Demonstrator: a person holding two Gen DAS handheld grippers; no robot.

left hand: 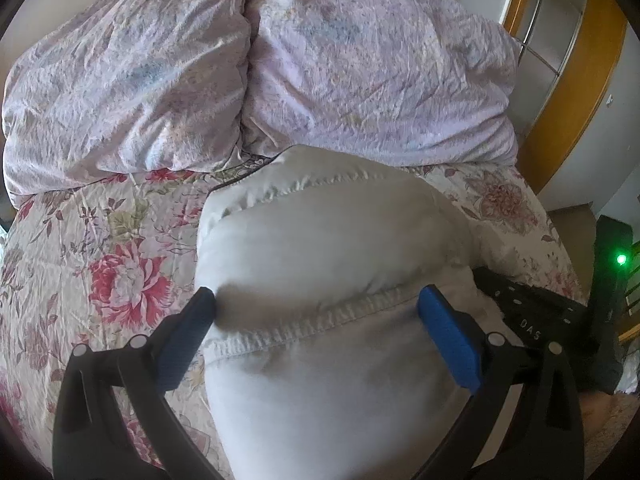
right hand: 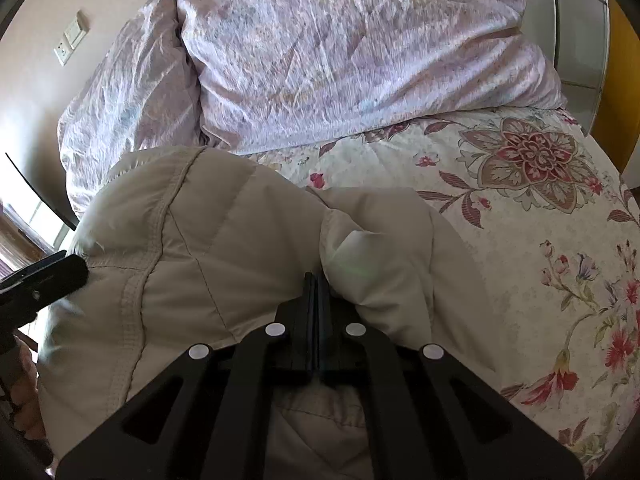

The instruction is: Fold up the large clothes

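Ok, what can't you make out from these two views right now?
- Left wrist view: jacket near end cut off by the bottom edge and the left gripper.
- Right wrist view: whether fabric sits between the right gripper jaws; they hide it.
- Both views: the bedspread under the jacket.

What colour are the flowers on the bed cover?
Mostly pink and red, with green-brown leaves, on a pale bedspread. The right wrist view shows them best.

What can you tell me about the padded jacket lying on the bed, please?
The padded jacket is off-white to beige, puffy, quilted, with stitched seams and a gathered hem. It lies bunched on the floral bedspread, just below the lilac duvet. The right gripper is shut on a fold; the left gripper is open, straddling its hem.
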